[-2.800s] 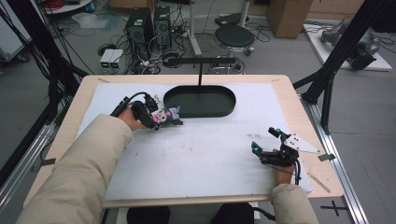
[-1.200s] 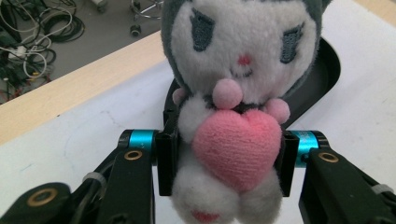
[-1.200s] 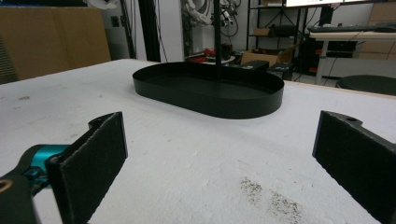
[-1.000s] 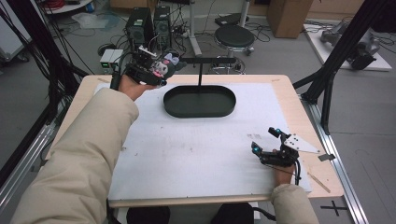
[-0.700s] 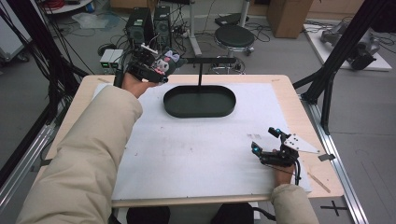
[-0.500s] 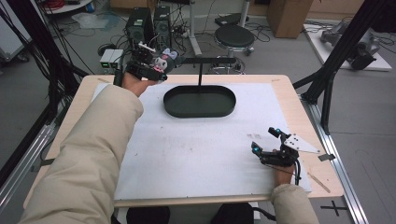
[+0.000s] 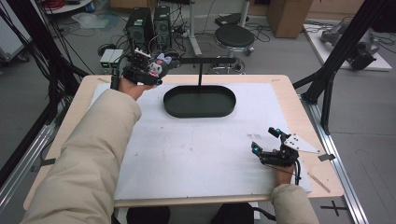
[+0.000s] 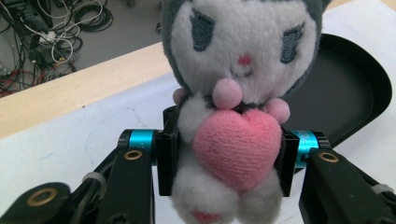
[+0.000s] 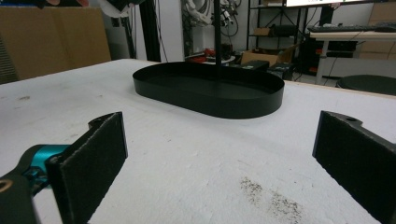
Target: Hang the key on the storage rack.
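At the far left corner of the surface [image 7: 299,107], above the edge of the white sheet [image 7: 196,154], a small plush toy [image 7: 156,65] held in the left gripper [image 7: 152,74], just beside the left end of the black oval tray [image 7: 199,101]. In the left gripper view, plush toy [image 8: 233,107] upright between the fingers [image 8: 166,154], long axis running from grey-hooded head at top to white feet at bottom, face and pink heart turned straight toward the camera, body squeezed at the waist by the two black pads. Left gripper [image 8: 224,158] closed firmly on the toy, with the tray [image 8: 345,88] lying behind and to the right. Left arm stretched far forward and across in a cream sleeve [image 7: 88,163], hand [image 7: 133,86] wrapped round the gripper handle, raised off the surface; toy pointing toward the tray and the thin black post [image 7: 200,74] with its crossbar. At the near right, right gripper [image 7: 266,144] resting low on the sheet, held by the right hand [image 7: 282,172], grey three-cornered plate on top, aimed toward the far left. In the right gripper view, fingers [image 9: 95,158] spread wide with nothing between, right gripper [image 9: 219,163] looking along the white sheet [image 9: 196,172] toward the tray [image 9: 210,93], which sits well apart from it, long axis crosswise. Faint dark smudges on the sheet just ahead of the right-hand pad.
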`<move>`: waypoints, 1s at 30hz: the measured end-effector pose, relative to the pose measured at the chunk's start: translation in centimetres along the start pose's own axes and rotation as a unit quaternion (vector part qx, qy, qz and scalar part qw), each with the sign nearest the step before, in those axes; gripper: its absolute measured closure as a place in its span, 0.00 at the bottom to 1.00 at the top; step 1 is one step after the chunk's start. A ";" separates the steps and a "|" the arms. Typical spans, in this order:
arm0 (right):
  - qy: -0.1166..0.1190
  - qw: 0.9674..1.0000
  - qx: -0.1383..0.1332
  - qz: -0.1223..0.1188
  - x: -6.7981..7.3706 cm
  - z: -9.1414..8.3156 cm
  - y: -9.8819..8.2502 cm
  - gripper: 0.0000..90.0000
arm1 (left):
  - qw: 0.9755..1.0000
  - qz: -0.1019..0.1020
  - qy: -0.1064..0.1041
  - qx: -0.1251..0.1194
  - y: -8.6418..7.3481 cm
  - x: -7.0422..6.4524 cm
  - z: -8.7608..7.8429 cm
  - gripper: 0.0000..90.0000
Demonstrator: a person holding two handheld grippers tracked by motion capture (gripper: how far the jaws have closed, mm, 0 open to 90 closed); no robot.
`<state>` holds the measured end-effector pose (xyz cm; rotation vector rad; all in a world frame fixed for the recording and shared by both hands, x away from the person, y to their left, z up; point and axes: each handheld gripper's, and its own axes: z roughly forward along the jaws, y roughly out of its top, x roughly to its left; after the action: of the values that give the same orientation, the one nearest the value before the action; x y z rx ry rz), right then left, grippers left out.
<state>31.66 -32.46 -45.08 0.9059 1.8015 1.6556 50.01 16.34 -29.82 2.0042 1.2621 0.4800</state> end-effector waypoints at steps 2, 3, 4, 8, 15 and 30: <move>0.000 1.000 0.000 0.001 0.0 0.0 0.0 0.02 | 1.000 0.000 -0.001 0.003 -0.1 0.1 0.1 0.62; 0.000 1.000 0.001 0.000 0.0 0.0 0.0 0.02 | 1.000 0.003 0.000 0.005 -0.2 0.1 0.1 0.62; 0.000 1.000 0.001 0.001 0.0 0.0 0.0 0.02 | 1.000 0.003 0.001 0.003 -0.3 0.2 0.2 0.62; 0.000 1.000 0.001 0.000 0.0 0.0 0.0 0.02 | 1.000 0.006 -0.002 0.009 -0.9 0.5 0.5 0.62; -0.001 1.000 0.001 0.001 0.0 0.0 0.0 0.02 | 1.000 0.014 -0.004 0.026 -1.9 0.6 1.3 0.62; -0.001 1.000 0.001 -0.001 0.0 0.0 0.0 0.02 | 0.997 0.047 -0.047 0.025 -3.5 -0.3 4.2 0.57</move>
<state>31.65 -32.47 -45.08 0.9061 1.8016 1.6516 50.28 15.46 -35.20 2.1100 1.1365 0.3982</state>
